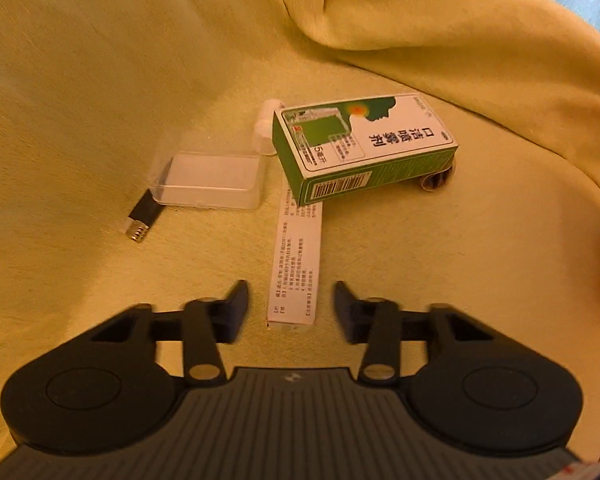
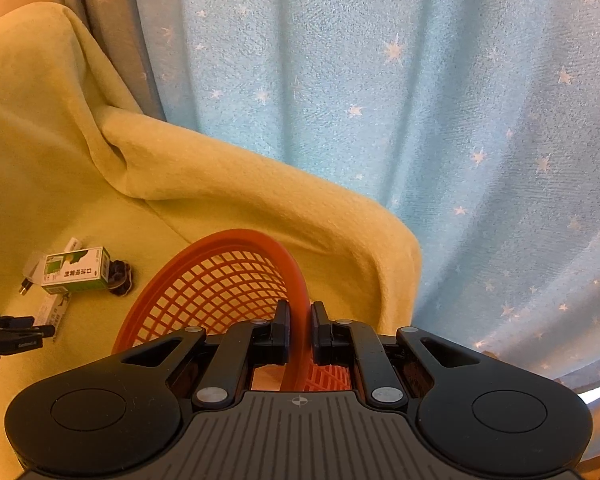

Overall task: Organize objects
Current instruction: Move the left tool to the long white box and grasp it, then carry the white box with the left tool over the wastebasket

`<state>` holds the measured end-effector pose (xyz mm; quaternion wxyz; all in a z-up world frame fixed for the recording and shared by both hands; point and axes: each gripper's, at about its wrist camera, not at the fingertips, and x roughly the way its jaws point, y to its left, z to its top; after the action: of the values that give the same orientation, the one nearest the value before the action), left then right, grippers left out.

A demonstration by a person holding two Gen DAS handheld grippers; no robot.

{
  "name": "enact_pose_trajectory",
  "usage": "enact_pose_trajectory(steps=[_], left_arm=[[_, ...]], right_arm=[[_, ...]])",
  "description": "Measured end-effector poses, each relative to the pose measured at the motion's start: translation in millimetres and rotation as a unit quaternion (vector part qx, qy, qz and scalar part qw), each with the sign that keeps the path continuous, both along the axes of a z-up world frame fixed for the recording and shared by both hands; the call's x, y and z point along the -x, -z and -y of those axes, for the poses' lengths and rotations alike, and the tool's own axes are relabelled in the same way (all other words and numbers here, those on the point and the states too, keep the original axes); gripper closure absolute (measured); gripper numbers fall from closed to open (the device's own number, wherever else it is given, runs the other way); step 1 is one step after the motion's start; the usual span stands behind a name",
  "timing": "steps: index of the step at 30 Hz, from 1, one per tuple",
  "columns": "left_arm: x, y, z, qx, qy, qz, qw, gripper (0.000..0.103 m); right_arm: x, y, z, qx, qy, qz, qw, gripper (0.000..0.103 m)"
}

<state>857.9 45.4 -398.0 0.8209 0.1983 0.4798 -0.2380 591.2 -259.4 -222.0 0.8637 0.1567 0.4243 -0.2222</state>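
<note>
Orange plastic fills my right view: my right gripper (image 2: 299,330) is clamped on the rim of the mesh basket (image 2: 220,280), tilted up off the yellow blanket (image 1: 100,80). My left gripper (image 1: 290,306) hangs spread and empty over a folded paper leaflet (image 1: 298,264). Just beyond lie the green-and-white box (image 1: 364,148), a clear plastic case (image 1: 212,180) and a small black plug (image 1: 142,222).
</note>
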Motion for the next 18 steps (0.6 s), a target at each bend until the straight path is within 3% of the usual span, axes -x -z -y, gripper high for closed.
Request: enact_pose_trajectory(steps=[7, 18], left_arm=[[14.6, -6.3, -9.4, 0.009, -0.005, 0.004, 0.9999, 0.082], [73.8, -42.5, -38.3, 0.049, -0.049, -0.012, 0.9975, 0.082]], right_arm=[[-0.6, -1.4, -2.5, -0.001, -0.001, 0.002, 1.0, 0.096], [-3.4, -1.1, -2.6, -0.004, -0.012, 0.009, 1.0, 0.096]])
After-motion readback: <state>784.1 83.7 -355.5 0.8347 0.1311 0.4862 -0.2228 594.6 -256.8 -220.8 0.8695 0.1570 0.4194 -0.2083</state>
